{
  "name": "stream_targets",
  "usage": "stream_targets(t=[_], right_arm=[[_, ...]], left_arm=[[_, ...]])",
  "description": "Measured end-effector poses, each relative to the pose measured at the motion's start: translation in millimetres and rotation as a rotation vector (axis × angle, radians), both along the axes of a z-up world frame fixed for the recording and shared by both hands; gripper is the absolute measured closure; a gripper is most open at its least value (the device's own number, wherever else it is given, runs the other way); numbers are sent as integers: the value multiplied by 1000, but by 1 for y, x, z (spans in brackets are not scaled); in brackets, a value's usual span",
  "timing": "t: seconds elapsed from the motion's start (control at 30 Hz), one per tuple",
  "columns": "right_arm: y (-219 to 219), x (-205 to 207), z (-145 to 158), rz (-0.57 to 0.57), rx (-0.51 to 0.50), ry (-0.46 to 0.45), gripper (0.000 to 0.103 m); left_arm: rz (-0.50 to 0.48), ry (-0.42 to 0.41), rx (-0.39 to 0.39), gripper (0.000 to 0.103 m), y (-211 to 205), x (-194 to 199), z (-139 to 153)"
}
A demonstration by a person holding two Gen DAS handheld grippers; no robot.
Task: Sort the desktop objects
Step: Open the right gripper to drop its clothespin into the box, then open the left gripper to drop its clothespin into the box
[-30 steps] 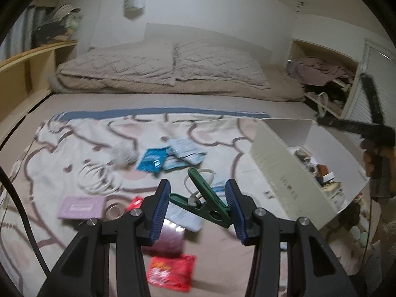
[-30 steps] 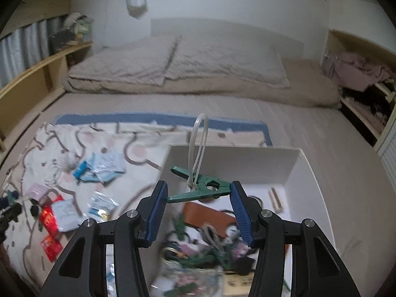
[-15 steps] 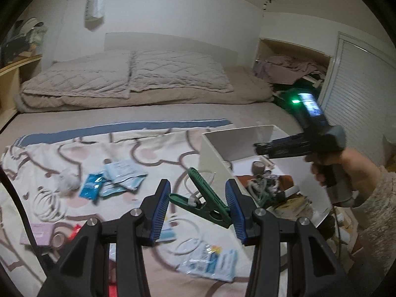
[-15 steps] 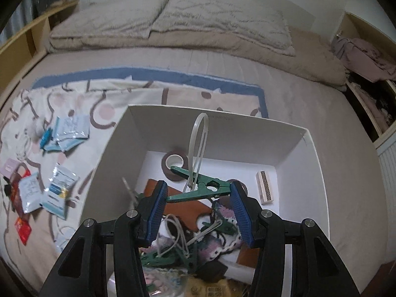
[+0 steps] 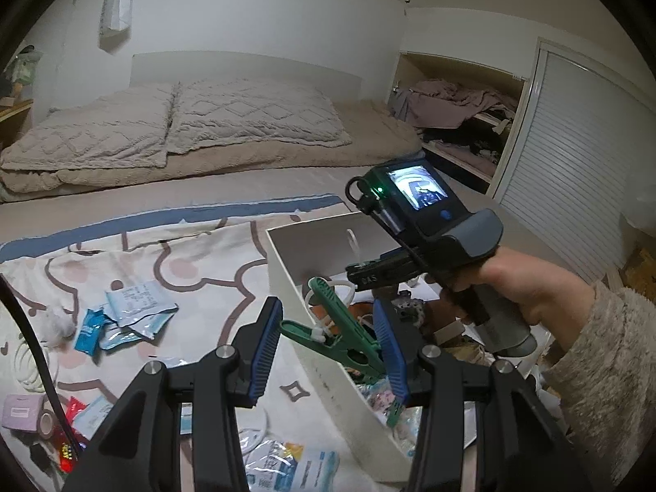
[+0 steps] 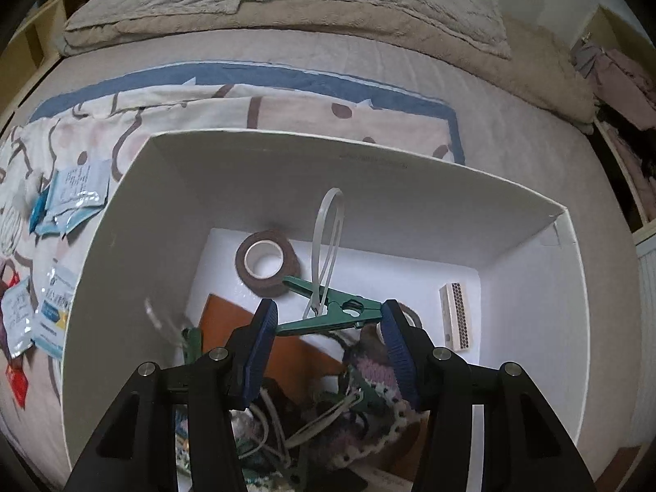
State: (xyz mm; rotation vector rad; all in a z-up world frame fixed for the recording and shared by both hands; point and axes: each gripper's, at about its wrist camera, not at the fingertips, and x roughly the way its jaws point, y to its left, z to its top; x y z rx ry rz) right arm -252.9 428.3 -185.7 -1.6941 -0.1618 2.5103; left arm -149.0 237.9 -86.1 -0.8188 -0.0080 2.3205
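Green plastic clothespins filled both grips: the right gripper [image 6: 328,328] was clamped on a green clip [image 6: 332,311] with a white zip-tie loop [image 6: 326,242] threaded through it, the clip spanning crosswise between the blue pads [image 6: 262,336]. It hung inside the white cardboard box [image 6: 369,188], above the clutter on the box floor. Below and beyond it lay a roll of brown tape [image 6: 264,262], an orange-brown card [image 6: 254,328], a small perforated wooden block [image 6: 455,315] and a knitted piece [image 6: 369,377] tangled with cords.

From the left wrist, the left gripper [image 5: 328,344] was likewise closed on a second green clip [image 5: 340,332], also carrying a white tie, held just over the near wall of the box [image 5: 328,369]. The right gripper's handle and screen [image 5: 418,192] showed beyond, in the person's right hand [image 5: 512,287].

Blue-and-white sachets [image 5: 131,311] and a white cable coil [image 5: 24,365] lay on the patterned blanket [image 5: 184,254], left of the box.
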Motion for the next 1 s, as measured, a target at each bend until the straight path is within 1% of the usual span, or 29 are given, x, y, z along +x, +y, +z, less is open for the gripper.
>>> stream_targets(t=[0.07,0.3,0.37,0.4,0.47,0.53,0.7,0.73,0.8,0.87,0.9,1.0], right_arm=[[4,-2,-2,-8,-17,2,51],[11,-13,-14,-5,-30,-14,50],[14,-14,-14,-12,-57,-12,44],[15,-14,-12,-16,-67,-12,36],[16,-14,-9,-15,-67,-2,35],[18,-11,-2,-12,-77,17,35],[28,3,27,-35,-161,85,35],[31,6,32,-43,-174,99,35],[40,16,47,-98,-205,138,35],[49,26,58,-153,-227,180,29],[55,35,65,-182,-237,206,23],[64,60,78,-206,-301,276,16]], left_arm=[[0,-11,2,57,3,-3,-2],[6,-55,2,57,18,-12,-8],[8,-59,-1,57,22,-15,-8],[9,-62,-1,57,24,-16,-8],[9,-68,-2,57,28,-18,-9],[10,-72,-5,57,32,-20,-10],[7,-84,-7,57,42,-25,-7],[6,-89,-7,57,45,-26,-7],[3,-95,-9,57,51,-28,-6],[-1,-100,-16,57,58,-30,-5],[-3,-102,-22,57,61,-31,-6],[-11,-112,-39,57,73,-34,-7]])
